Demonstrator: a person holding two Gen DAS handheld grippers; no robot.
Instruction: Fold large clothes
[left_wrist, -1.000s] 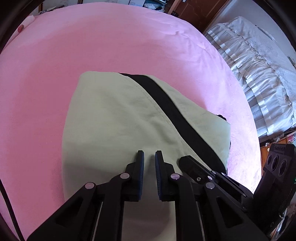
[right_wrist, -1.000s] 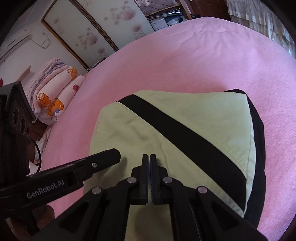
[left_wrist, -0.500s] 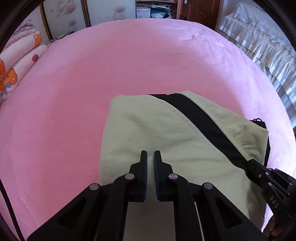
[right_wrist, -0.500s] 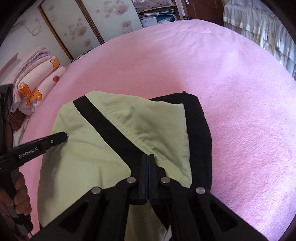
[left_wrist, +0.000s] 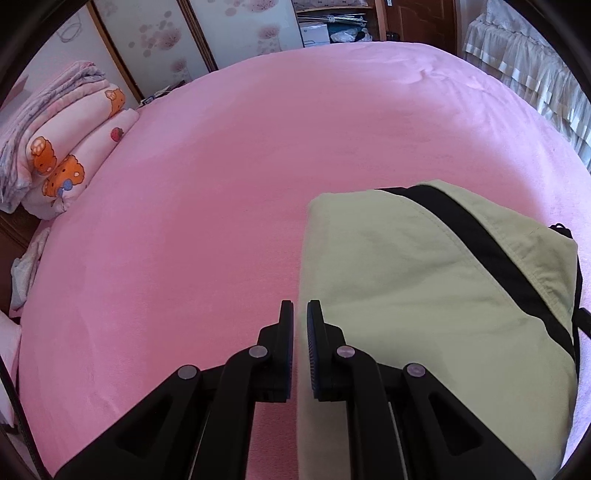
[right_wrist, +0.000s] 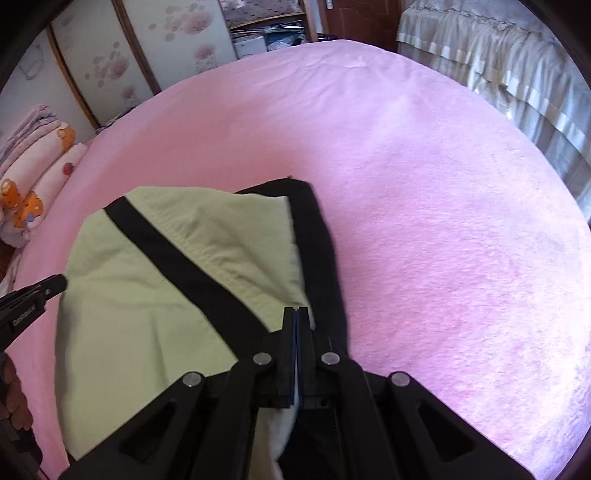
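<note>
A pale green garment (left_wrist: 424, 295) with a black diagonal stripe lies folded on the pink bed (left_wrist: 221, 184). It also shows in the right wrist view (right_wrist: 147, 295), with a black layer along its right side. My left gripper (left_wrist: 300, 314) hovers over the garment's left edge, its jaws a narrow gap apart and empty. My right gripper (right_wrist: 296, 317) is shut with nothing between its pads, over the garment's right part near the black edge. The left gripper's finger (right_wrist: 40, 291) shows at the garment's left edge.
Folded pink blankets with orange bear prints (left_wrist: 62, 147) are stacked at the bed's left side. Sliding doors with flower prints (left_wrist: 240, 29) stand behind. A white ruffled bedspread (right_wrist: 517, 74) hangs at the right.
Both grippers have moved apart: the left one went from the garment's middle to its left edge, the right one to its right side. The garment stays folded.
</note>
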